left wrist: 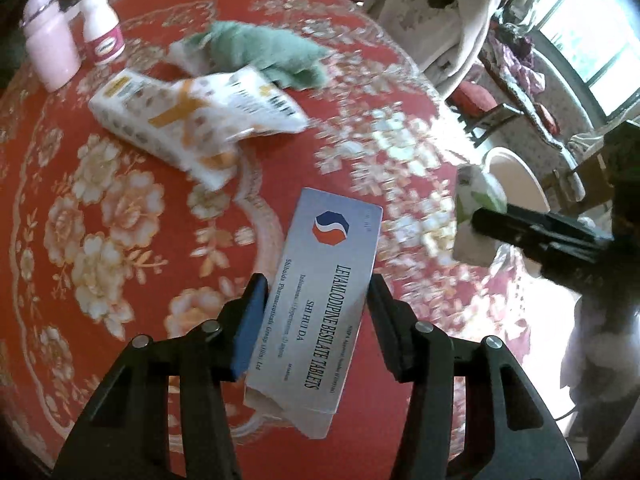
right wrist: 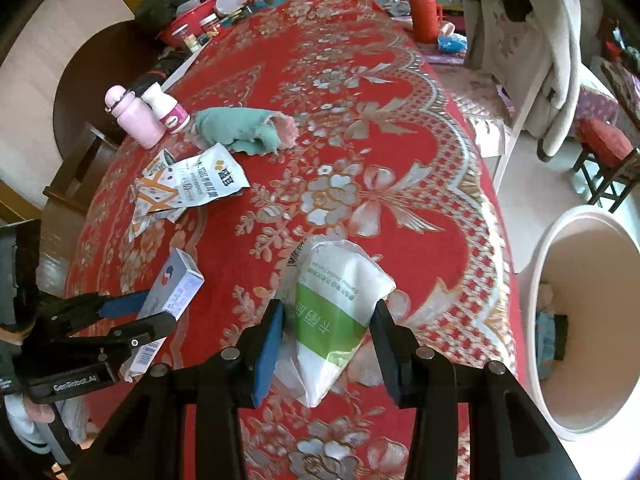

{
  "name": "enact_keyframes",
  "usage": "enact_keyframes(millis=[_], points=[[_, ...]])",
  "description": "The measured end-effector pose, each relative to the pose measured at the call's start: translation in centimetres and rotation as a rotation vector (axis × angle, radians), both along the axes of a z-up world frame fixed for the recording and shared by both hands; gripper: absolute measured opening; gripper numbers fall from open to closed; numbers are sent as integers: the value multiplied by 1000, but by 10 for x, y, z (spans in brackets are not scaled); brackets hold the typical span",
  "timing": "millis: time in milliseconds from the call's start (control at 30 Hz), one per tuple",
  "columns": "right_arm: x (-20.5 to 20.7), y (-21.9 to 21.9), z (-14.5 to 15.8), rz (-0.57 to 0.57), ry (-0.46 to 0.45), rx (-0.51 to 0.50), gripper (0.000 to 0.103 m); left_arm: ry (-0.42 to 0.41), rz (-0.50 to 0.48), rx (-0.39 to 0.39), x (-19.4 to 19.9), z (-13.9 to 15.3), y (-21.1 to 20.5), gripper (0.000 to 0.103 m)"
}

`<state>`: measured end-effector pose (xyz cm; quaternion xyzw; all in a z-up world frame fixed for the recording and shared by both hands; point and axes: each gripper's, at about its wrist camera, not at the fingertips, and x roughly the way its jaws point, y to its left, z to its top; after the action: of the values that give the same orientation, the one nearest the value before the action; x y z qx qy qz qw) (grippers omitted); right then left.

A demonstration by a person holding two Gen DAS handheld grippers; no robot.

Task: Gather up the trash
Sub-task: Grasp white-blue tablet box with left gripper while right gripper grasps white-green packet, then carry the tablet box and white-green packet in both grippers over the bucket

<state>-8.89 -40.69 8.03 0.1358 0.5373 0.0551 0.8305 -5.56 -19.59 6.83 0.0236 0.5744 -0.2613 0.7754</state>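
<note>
My left gripper [left wrist: 316, 300] is shut on a silver tablet box [left wrist: 320, 292] and holds it above the red floral tablecloth [left wrist: 100, 220]; the box also shows in the right wrist view [right wrist: 174, 288]. My right gripper [right wrist: 330, 316] is shut on a green-and-white tissue packet [right wrist: 340, 312], also in the left wrist view [left wrist: 476, 216]. Crumpled white and orange snack wrappers [right wrist: 192, 184] lie on the cloth, also in the left wrist view [left wrist: 192, 116]. A white bin [right wrist: 580, 320] stands on the floor at the right of the table.
A teal cloth [right wrist: 236, 128], a pink bottle [right wrist: 136, 116] and a white bottle [right wrist: 168, 108] sit at the table's left. A chair with a coat [right wrist: 528, 52] stands at the far right. Jars and clutter [right wrist: 204, 24] crowd the far end.
</note>
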Motion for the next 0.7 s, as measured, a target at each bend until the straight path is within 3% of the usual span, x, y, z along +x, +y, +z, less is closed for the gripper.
enact_keyframes(millis=[267, 700], points=[[-18, -35, 9, -37, -12, -11, 42, -27, -34, -19, -2, 14, -46, 49], [-56, -116, 16, -190, -11, -22, 42, -64, -143, -46, -8, 32, -136, 49]])
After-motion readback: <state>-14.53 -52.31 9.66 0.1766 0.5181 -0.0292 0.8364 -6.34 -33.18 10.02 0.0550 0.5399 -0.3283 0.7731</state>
